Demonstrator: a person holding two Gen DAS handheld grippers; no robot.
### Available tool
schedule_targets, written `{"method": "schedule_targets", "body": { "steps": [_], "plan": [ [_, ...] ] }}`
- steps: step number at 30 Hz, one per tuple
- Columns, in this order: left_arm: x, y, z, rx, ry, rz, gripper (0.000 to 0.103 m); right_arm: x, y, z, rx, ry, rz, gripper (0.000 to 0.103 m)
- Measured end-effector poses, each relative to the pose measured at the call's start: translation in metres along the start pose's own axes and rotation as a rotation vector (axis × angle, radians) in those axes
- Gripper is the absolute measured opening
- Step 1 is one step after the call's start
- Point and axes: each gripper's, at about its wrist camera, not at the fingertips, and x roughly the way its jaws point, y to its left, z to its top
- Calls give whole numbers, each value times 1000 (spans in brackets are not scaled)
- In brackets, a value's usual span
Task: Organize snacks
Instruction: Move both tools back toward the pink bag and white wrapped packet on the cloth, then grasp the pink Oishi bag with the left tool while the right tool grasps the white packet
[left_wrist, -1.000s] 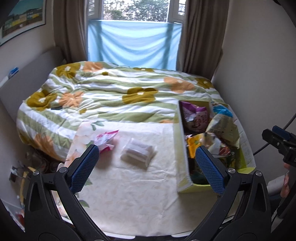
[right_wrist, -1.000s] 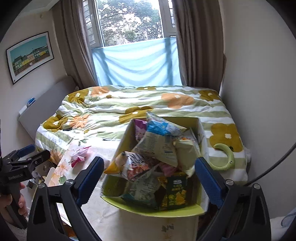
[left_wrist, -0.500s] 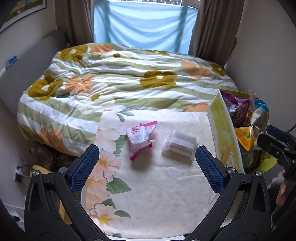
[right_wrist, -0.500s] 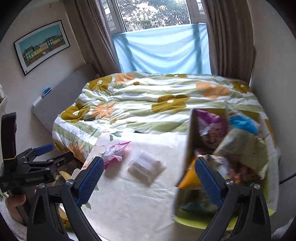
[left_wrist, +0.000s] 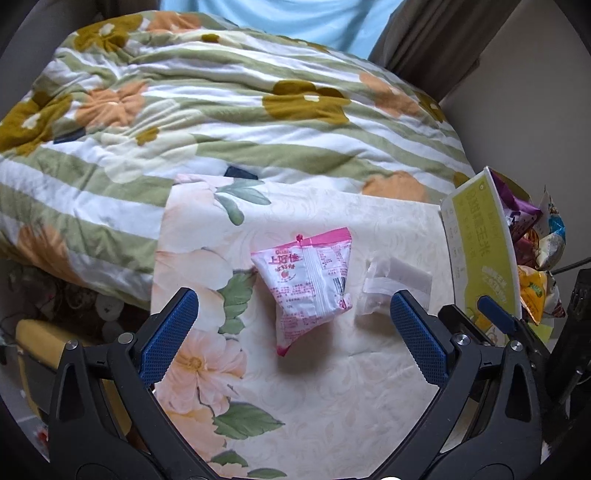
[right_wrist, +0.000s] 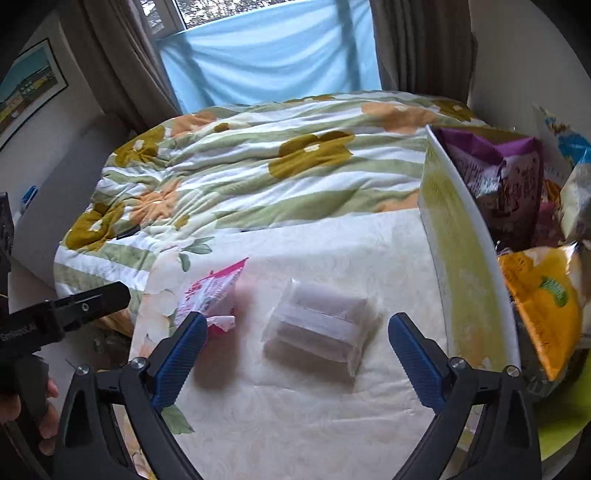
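Observation:
A pink and white snack packet (left_wrist: 308, 282) lies on a cream floral cloth (left_wrist: 332, 398). My left gripper (left_wrist: 293, 341) is open and empty, just short of the packet. A clear wrapped pack (right_wrist: 319, 326) lies right of the packet; it also shows in the left wrist view (left_wrist: 397, 282). My right gripper (right_wrist: 293, 360) is open and empty, hovering over that pack. A yellow-green box (right_wrist: 458, 266) full of several snack bags stands at the right, also in the left wrist view (left_wrist: 480, 251). The pink packet shows in the right wrist view (right_wrist: 212, 299).
A flowered quilt (left_wrist: 221, 110) covers the bed behind the cloth (right_wrist: 332, 417). The other gripper's tip (left_wrist: 495, 319) is at the right of the left wrist view. The left gripper's body (right_wrist: 55, 317) is at the left edge. A wall lies right of the box.
Both grippers have come down and forward towards the cloth. The left one has swung left onto the pink packet; the right one has swung left from the box onto the clear pack.

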Motion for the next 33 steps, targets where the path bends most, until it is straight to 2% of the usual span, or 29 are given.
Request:
{"method": "schedule_targets", "body": {
  "steps": [6, 12, 16, 20, 27, 33],
  "plan": [
    [54, 0, 12, 24, 93, -37, 103, 44, -7, -6, 101, 49, -71, 98],
    [84, 1, 10, 33, 139, -31, 102, 62, 3, -8, 101, 42, -153, 98],
    [97, 3, 6, 45, 163, -23, 96, 74, 2, -9, 99, 53, -185, 98],
    [102, 7, 3, 40, 170, -54, 89, 80, 1, -12, 114, 55, -177, 98],
    [100, 2, 6, 119, 166, -22, 69, 82, 4, -12, 50, 56, -185, 97],
    [102, -6, -1, 205, 149, 32, 66, 82, 6, -11, -13, 65, -166, 91]
  ]
}}
